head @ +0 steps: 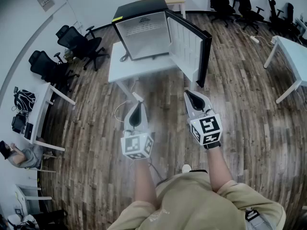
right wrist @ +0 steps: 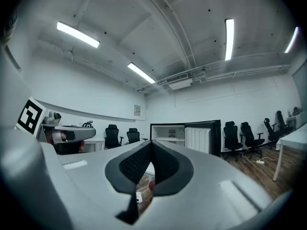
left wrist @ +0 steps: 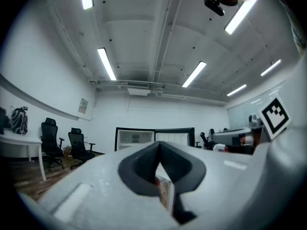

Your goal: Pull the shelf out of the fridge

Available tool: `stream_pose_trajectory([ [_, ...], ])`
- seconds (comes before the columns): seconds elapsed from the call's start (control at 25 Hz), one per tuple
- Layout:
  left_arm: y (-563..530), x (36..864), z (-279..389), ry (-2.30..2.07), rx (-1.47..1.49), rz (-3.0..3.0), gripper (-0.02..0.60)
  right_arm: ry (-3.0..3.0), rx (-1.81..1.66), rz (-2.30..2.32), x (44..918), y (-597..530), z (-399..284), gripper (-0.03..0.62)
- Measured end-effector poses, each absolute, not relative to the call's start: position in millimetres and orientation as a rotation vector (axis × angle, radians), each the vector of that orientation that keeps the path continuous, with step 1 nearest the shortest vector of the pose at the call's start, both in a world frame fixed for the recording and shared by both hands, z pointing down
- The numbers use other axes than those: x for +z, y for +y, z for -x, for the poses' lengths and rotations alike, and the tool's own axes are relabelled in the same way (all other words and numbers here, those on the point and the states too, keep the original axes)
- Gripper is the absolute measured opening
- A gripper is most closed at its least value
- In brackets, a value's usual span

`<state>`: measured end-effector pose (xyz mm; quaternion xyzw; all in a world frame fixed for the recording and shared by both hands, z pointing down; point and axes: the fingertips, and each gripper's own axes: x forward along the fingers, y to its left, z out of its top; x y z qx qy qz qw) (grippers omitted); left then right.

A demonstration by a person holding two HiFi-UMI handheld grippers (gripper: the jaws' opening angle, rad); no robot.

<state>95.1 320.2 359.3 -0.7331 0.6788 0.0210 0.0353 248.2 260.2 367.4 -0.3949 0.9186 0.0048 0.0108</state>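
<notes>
A small black fridge [head: 144, 30] stands on a white table [head: 120, 71] ahead of me, its door [head: 192, 47] swung open to the right. Its white inside shows, and a pale shelf [right wrist: 166, 138] crosses it in the right gripper view; the fridge [left wrist: 135, 139] also shows far off in the left gripper view. My left gripper [head: 138, 105] and right gripper [head: 189, 95] are held level side by side over the wood floor, well short of the table. Both point towards the fridge. Each has its jaws shut with nothing between them.
Black office chairs [head: 79, 44] stand left of the fridge table and more [head: 230, 1] at the back right. A white desk [head: 292, 51] is at the right, another [head: 43, 111] at the left with a seated person [head: 21, 155]. A cable [head: 122, 108] lies on the floor.
</notes>
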Motion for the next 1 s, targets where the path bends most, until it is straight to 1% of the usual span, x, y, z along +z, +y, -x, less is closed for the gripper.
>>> stream_pose_trajectory([
  [0.44, 253, 381, -101, 2.087, 0.022, 2.3, 0.002, 2.839, -0.125, 1.165, 389, 195, -251, 0.003],
  [0.72, 213, 392, -67, 2.116, 0.043, 2.303, 0.002, 2.878, -0.168, 1.116, 405, 164, -208, 0.003],
  [0.88, 163, 400, -44, 2.077, 0.064, 2.329, 0.002, 2.877, -0.193, 1.148, 417, 123, -184, 0.003],
  [1.0, 115, 399, -15, 2.047, 0.08, 2.347, 0.002, 2.881, -0.192, 1.178, 424, 80, -153, 0.003],
])
